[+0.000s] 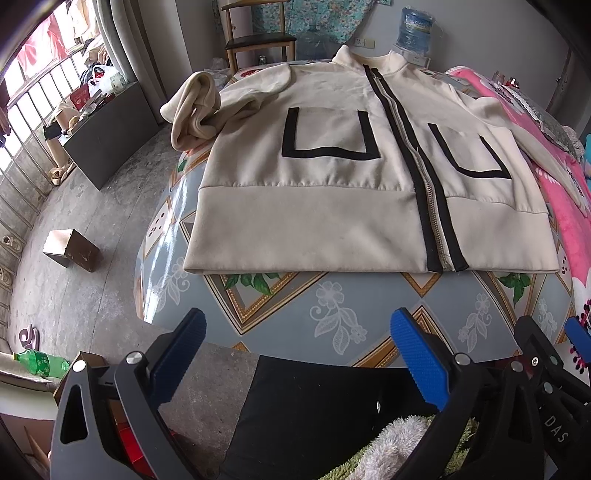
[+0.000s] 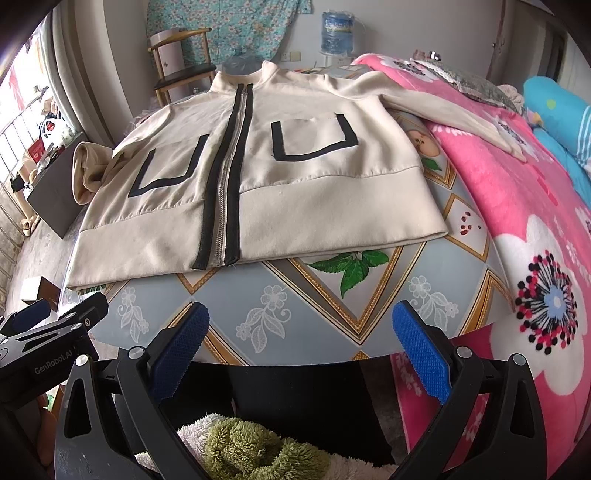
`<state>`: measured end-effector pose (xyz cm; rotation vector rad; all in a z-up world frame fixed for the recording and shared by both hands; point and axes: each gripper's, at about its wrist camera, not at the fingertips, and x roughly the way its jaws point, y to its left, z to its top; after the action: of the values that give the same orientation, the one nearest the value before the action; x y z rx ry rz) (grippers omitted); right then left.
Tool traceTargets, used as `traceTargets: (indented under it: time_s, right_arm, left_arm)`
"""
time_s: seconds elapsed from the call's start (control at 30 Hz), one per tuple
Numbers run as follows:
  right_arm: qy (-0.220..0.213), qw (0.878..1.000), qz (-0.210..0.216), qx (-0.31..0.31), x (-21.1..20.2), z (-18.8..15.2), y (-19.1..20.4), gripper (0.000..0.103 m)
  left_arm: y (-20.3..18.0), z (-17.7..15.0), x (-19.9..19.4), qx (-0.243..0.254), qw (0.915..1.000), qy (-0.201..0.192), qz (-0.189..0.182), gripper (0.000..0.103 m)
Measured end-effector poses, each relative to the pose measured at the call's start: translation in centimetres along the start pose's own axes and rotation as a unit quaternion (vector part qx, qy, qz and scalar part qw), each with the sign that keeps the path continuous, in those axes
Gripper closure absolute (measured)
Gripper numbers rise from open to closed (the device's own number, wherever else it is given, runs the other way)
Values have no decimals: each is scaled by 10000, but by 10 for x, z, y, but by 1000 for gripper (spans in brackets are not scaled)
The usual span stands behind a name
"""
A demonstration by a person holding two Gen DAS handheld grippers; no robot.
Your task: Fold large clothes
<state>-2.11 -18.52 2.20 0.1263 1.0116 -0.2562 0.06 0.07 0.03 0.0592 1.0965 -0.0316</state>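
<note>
A cream zip-up jacket (image 1: 332,177) with black pocket trim and a black-edged zipper lies flat, front up, on a round table (image 1: 332,317) with a floral cloth. Its left sleeve (image 1: 195,107) is bunched at the table's far left edge; the other sleeve (image 2: 454,107) stretches onto a pink blanket. My left gripper (image 1: 297,354) hovers open before the table's near edge, short of the hem. My right gripper (image 2: 301,350) is also open, close beside it, nothing between its blue pads. The jacket (image 2: 258,166) fills the middle of the right wrist view.
A pink flowered blanket (image 2: 517,240) covers a bed to the right. A wooden chair (image 1: 258,37) and a water jug (image 1: 415,27) stand behind the table. On the concrete floor at left are a cardboard box (image 1: 72,249), a dark cabinet (image 1: 110,133) and a green bottle (image 1: 40,363).
</note>
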Motion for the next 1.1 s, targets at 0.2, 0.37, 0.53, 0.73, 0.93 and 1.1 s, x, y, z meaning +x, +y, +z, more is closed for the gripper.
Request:
traceTargets:
  time_s: [0.2,0.37,0.53,0.73,0.93,1.1]
  right_arm:
    - [-3,10000,-4,2,0,0,0,7]
    - [-5,10000,-9,-3,1,1,0,7]
    - [-8,10000,-4,-3,0,1,1,7]
    - [-7,10000,-9,2,0,0,1,7]
    - [-3,10000,-16,-5,1,1,2,7]
    - [-6,10000,-28,-5,2,2,2,7]
  left_arm:
    - [5,0,1,0,10000,0,2,5]
    - [5,0,1,-4,10000,-2,0,5]
    - [4,0,1,-8,10000,-6,-2,5]
    - [4,0,1,-1,10000,-13,3,5]
    - [8,-1,2,-10,10000,6,12,5]
    - [8,-3,5,-40,10000,38,26,5]
